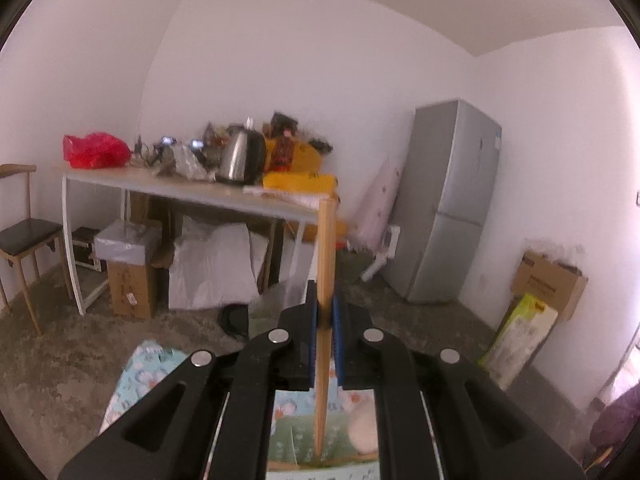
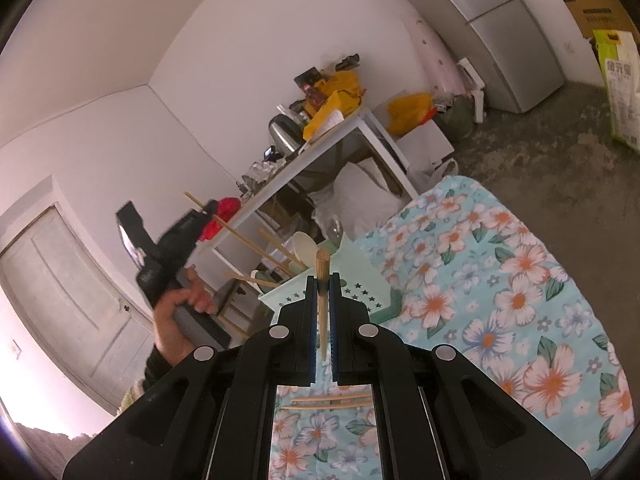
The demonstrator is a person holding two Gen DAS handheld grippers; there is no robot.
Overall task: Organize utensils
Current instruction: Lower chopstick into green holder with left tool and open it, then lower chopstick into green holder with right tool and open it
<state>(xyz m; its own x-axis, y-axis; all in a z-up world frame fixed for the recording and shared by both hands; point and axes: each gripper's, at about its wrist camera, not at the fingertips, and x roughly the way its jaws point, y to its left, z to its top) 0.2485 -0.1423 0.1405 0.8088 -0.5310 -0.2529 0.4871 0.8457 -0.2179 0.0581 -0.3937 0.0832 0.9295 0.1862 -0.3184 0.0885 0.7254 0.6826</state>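
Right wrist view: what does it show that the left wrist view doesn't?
Only the right wrist view shows the pale green perforated plastic utensil basket, the loose wooden chopsticks on the flowered tablecloth, and the left gripper from outside. Only the left wrist view shows the dark-seated wooden chair. Both show a gripper shut on a chopstick, plus the steel kettle.

The right gripper (image 2: 323,316) has its jaws clamped on a single wooden chopstick (image 2: 322,280), which stands nearly upright. Just beyond the chopstick sits a mint-green utensil holder (image 2: 348,288) with star-shaped holes, resting on the flowered tablecloth (image 2: 500,280). Several chopsticks and a pale spoon (image 2: 304,246) lean out of the holder. Left of the holder, a hand (image 2: 180,308) carries the left gripper (image 2: 210,210), which grips another chopstick (image 2: 224,224) held slantwise.
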